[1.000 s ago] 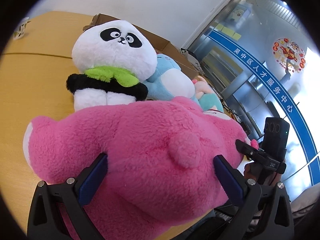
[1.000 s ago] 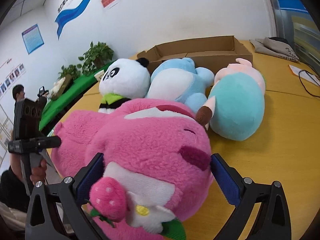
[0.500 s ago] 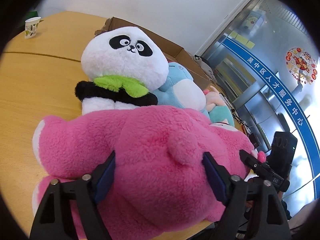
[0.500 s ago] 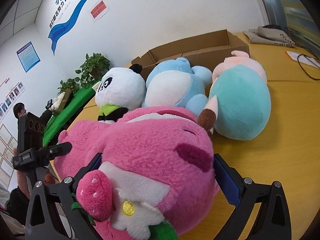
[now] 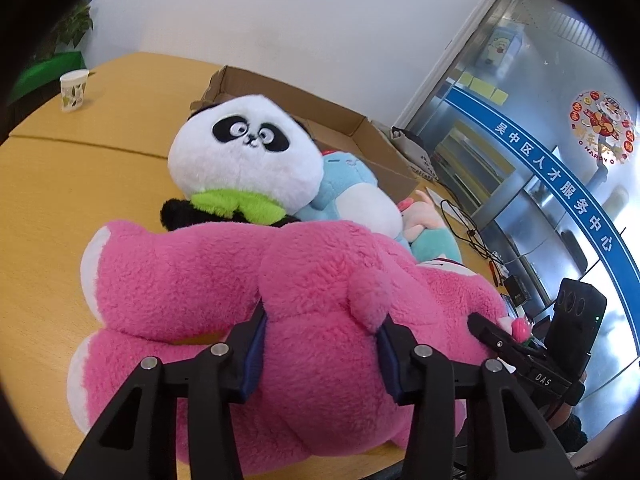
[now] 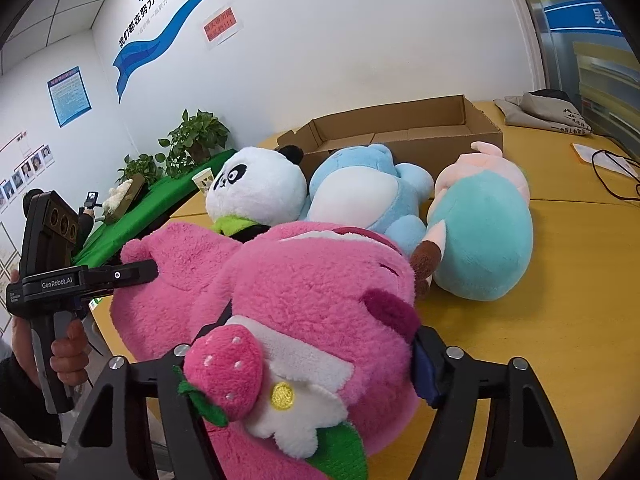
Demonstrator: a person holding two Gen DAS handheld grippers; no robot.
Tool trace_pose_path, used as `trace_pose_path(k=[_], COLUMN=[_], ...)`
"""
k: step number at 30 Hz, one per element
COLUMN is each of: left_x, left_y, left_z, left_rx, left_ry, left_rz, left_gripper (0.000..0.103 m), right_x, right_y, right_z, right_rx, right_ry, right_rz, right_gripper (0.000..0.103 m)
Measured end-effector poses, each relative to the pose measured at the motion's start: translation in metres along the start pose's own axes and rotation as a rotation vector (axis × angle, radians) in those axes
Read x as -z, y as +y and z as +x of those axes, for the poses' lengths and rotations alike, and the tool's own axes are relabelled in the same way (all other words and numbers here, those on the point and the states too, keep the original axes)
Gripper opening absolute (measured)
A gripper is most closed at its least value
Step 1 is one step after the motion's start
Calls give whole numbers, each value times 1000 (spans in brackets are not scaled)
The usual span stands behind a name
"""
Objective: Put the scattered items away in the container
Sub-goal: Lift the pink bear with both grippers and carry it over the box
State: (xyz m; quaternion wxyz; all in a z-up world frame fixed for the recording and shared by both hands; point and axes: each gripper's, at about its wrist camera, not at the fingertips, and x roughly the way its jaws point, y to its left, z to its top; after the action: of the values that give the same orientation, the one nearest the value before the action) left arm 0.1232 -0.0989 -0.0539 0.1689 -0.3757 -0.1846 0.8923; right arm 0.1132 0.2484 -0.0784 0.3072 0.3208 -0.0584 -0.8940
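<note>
Pink bear (image 5: 320, 320) lies on table (image 5: 80, 184), nearest of the toys. Left gripper (image 5: 320, 344) clamped on its rump; right gripper (image 6: 320, 344) clamped on its head. Grasp step. Next, likely: lift together over panda (image 6: 256, 190) into cardboard box (image 6: 400, 128) behind.

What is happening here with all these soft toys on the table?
A person is tidying plush toys into the cardboard box. Both handheld grippers are squeezing the big pink bear: the left gripper pinches its rear near the tail, and the right gripper clamps its head. The bear lies on the wooden table. The panda, blue plush and teal plush wait behind it, outside the box.
</note>
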Motion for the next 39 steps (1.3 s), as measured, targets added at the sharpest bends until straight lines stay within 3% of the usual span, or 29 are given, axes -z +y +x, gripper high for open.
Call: trace_pose_path(k=[9,20,30,39], left_x=[-42,-143,-247,-316], left_y=[-38,-78,-87,-78], left_z=[-32,-50,-29,24], left_rx=[29,56,49,31], left_ry=[-115,-293,-375,-349], left_rz=[123,250,297,287], left_gripper=[46,46,46,46], right_x=[-27,-127,-246,-328], right_y=[7,23,7,-13], right_z=[-39,-60,-24,31], right_rx=[-2,35,21,33], right_ry=[-122,-323,-382,-358], right_rz=[-26,-163,-184,-202], right_gripper=[76,76,76,76])
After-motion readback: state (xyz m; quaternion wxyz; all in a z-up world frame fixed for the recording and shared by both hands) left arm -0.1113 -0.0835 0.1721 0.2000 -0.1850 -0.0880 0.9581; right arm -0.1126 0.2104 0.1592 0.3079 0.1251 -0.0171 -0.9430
